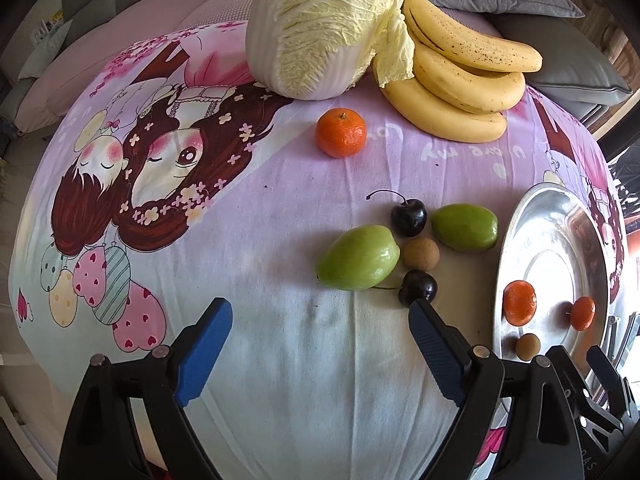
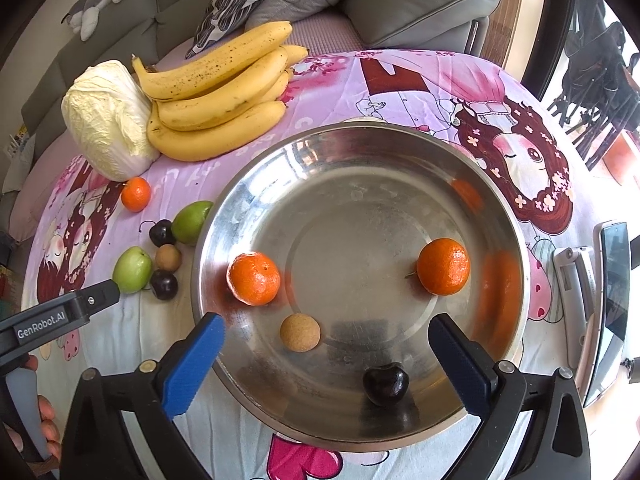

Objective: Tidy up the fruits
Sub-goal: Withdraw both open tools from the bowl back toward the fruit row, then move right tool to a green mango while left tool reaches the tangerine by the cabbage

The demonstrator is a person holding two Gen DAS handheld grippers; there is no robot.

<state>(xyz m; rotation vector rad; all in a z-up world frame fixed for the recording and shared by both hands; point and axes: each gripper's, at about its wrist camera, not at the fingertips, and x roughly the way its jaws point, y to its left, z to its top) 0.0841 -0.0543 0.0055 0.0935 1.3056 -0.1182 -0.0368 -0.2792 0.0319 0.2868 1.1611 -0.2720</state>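
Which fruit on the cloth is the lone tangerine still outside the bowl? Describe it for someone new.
Start at the big pale cabbage beside the bananas. Just in front of its base sits one tangerine on the cloth. It is the only orange fruit there; the green fruits and dark cherries cluster nearer the metal bowl.

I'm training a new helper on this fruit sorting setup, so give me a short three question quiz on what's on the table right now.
1. Multiple choice: how many fruits lie in the metal bowl? A two, B four, C six.
2. True or false: the right claw is gripping the cherry in the bowl.
3. Fill in: the napa cabbage rests against the bunch of ____.

Key
1. B: two mandarins, a longan and the cherry.
2. False: it is open above the bowl, nothing between its pads.
3. bananas.
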